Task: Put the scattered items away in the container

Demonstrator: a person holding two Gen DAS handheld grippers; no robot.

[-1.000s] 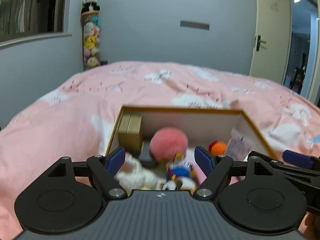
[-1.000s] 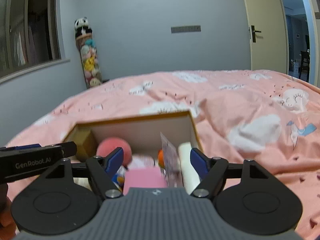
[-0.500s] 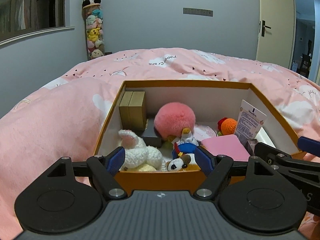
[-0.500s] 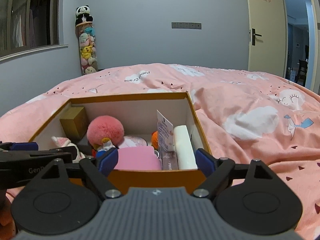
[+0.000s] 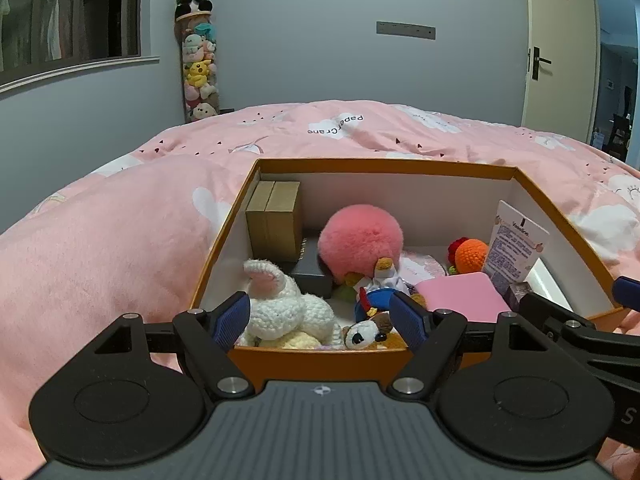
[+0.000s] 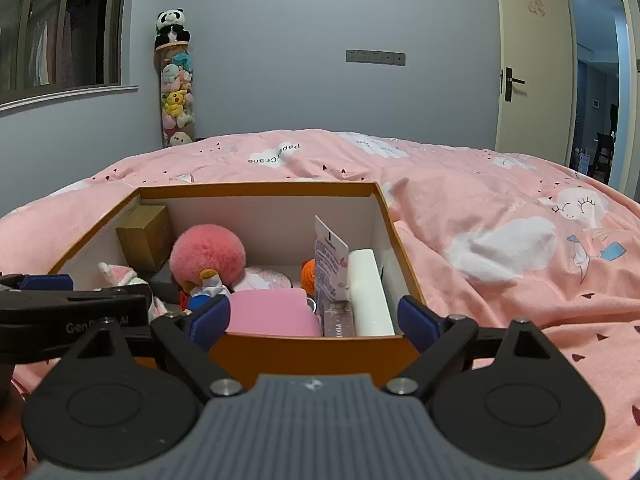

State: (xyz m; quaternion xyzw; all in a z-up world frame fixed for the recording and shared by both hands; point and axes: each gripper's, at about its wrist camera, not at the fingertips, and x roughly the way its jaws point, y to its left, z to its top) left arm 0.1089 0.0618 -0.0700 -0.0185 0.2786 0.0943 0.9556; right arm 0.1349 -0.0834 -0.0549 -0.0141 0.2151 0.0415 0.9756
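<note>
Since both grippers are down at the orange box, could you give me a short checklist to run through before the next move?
1. Right gripper empty: ok, jaws have just been opening, nothing pressed between the pads.
2. Left gripper empty: ok, open, pads clear of the toys.
3. Orange box upright on the pink duvet: ok.
4. Items inside the box: ok, pink pompom, white knitted bunny, pink case and white tube all sit below the rim.
5. Nothing stray left on the duvet: cannot tell, only part of the bed shows.
</note>
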